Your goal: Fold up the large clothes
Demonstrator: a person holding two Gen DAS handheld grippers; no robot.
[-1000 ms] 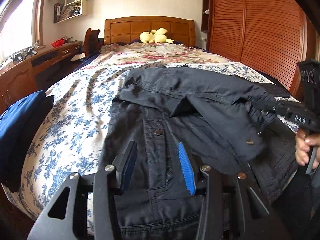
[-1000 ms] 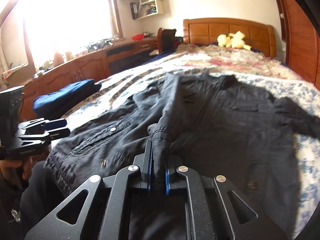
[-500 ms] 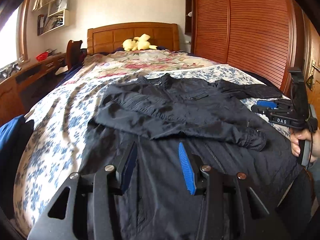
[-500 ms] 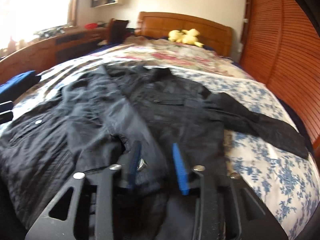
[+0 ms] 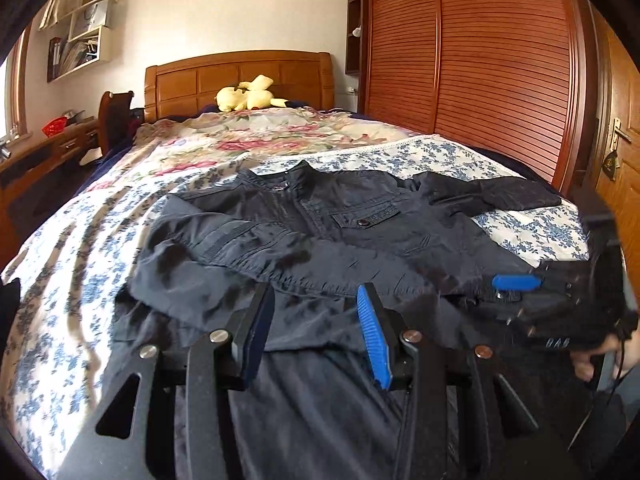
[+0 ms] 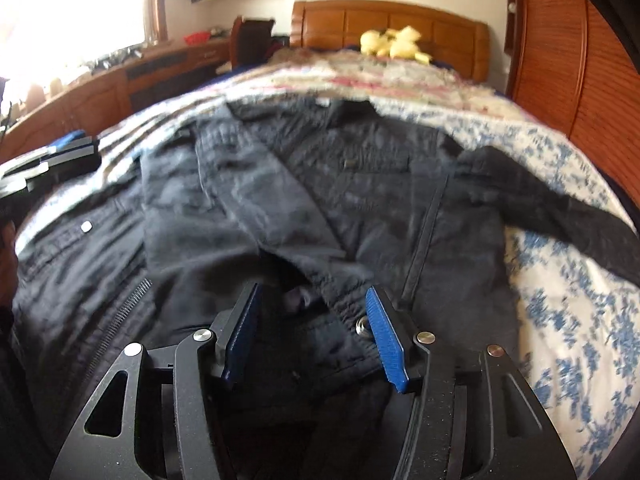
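A dark navy jacket lies front up on the bed, collar toward the headboard. One sleeve is folded across its chest; the other sleeve lies out to the right on the quilt. My left gripper is open and empty above the jacket's lower hem. My right gripper is open and empty just above the folded sleeve's cuff. The right gripper also shows at the right edge of the left wrist view.
The bed has a blue-flowered quilt and a wooden headboard with a yellow plush toy. A wooden desk runs along the left. A slatted wardrobe stands at the right.
My right gripper laid the sleeve across the jacket's chest, let go of its cuff and opened. Both grippers have drawn back toward the foot of the bed.
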